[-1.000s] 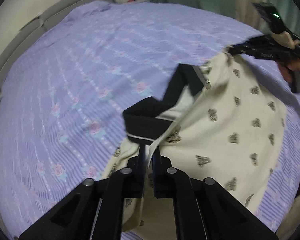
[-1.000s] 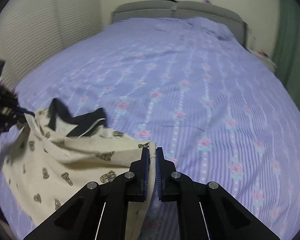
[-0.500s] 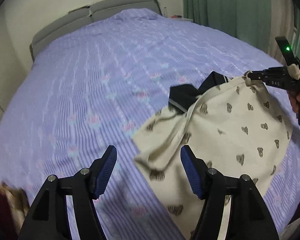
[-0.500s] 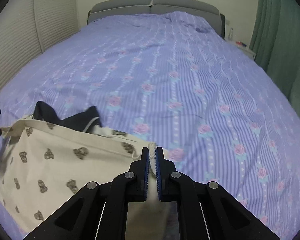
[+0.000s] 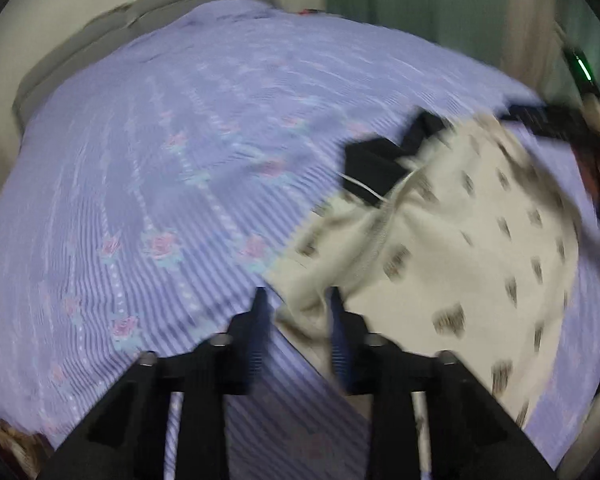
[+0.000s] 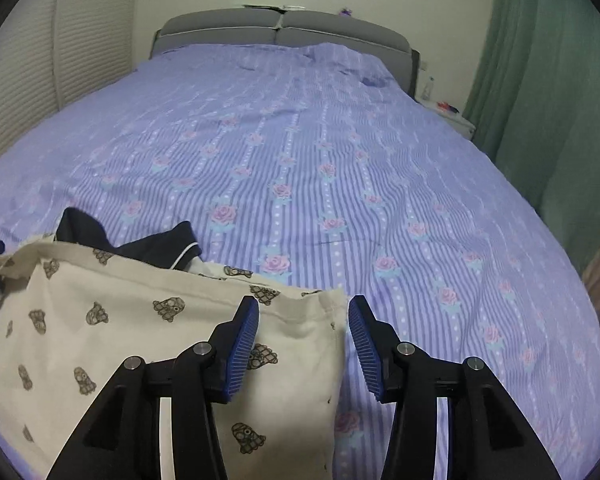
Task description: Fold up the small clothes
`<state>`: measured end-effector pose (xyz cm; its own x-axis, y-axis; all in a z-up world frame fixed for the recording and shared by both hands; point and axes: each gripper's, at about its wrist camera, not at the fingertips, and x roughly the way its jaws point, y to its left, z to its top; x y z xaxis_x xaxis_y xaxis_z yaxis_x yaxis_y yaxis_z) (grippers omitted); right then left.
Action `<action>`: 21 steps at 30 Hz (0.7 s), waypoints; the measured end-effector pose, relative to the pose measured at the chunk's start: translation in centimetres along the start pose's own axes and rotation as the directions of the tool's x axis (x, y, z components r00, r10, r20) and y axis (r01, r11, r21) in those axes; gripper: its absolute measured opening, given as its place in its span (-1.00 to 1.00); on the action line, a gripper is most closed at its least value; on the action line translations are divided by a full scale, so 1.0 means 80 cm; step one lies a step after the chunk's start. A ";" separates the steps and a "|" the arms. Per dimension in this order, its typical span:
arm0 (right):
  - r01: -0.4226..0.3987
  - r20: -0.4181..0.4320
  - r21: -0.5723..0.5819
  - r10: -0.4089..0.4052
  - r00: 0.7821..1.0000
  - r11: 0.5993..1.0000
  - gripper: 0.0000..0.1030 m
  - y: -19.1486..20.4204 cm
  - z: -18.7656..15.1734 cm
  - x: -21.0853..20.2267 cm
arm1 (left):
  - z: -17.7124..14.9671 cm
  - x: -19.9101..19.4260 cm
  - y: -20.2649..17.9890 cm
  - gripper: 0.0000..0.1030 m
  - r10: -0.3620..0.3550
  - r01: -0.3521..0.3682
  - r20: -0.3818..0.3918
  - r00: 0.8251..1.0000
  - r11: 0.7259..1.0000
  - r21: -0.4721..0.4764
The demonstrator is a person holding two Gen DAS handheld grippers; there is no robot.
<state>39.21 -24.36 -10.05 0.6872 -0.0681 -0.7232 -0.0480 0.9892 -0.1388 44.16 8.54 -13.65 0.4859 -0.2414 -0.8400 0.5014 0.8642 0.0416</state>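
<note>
A cream garment (image 5: 480, 240) with dark printed figures and a black collar (image 5: 376, 160) lies spread on the purple bed. In the blurred left wrist view my left gripper (image 5: 297, 314) straddles the garment's near left corner. Its jaws are closing with the cloth between them, and a gap still shows at the pads. The right wrist view has the garment (image 6: 140, 340) at lower left. My right gripper (image 6: 304, 308) hangs over its right corner, jaws opening, pads clear of the cloth. It also shows as a dark blur, the right gripper (image 5: 540, 120), at the garment's far edge.
The bed sheet (image 6: 340, 160) is purple-striped with pink roses and stretches far beyond the garment. A grey headboard (image 6: 284, 28) stands at the back, green curtains (image 6: 540, 100) on the right, a nightstand (image 6: 448, 112) beside them, and a white slatted wall (image 6: 40, 80) on the left.
My right gripper has let go of the cloth corner and spread its jaws. My left gripper released the black collar, opened wide, shifted to the garment's corner and narrowed. The garment has dropped flatter.
</note>
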 end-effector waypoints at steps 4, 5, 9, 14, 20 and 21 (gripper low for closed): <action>-0.005 -0.016 0.054 0.006 1.000 0.999 -0.08 -0.009 0.005 0.008 | 0.005 0.007 0.008 -0.69 -0.023 0.024 0.015 1.000 0.996 -0.082; -0.009 -0.018 0.070 0.010 1.000 0.998 -0.07 -0.012 0.005 0.010 | 0.003 0.008 0.007 -0.69 -0.012 0.013 0.014 1.000 0.996 -0.091; 0.003 -0.013 0.113 -0.001 1.000 0.994 -0.07 -0.024 -0.003 0.011 | -0.010 0.002 0.000 -0.03 0.088 -0.085 0.012 0.996 0.985 -0.148; -0.026 0.015 0.146 0.024 1.000 0.989 -0.08 -0.031 -0.017 0.010 | -0.015 0.006 0.004 0.02 0.131 -0.122 0.033 0.991 0.975 -0.188; -0.080 0.013 0.206 0.079 0.997 0.975 -0.08 -0.039 -0.022 0.030 | -0.008 0.021 0.014 -0.37 0.098 -0.088 0.023 0.995 0.954 -0.286; -0.074 0.009 0.208 0.074 0.997 0.975 -0.08 -0.040 -0.020 0.034 | -0.007 0.020 0.012 -0.41 0.098 -0.086 0.026 0.995 0.954 -0.286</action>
<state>40.10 -27.93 -12.65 0.6882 0.0062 -0.7255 0.0534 0.9968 0.0592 45.00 9.20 -15.26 0.5507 -0.1672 -0.8178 0.2321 0.9718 -0.0423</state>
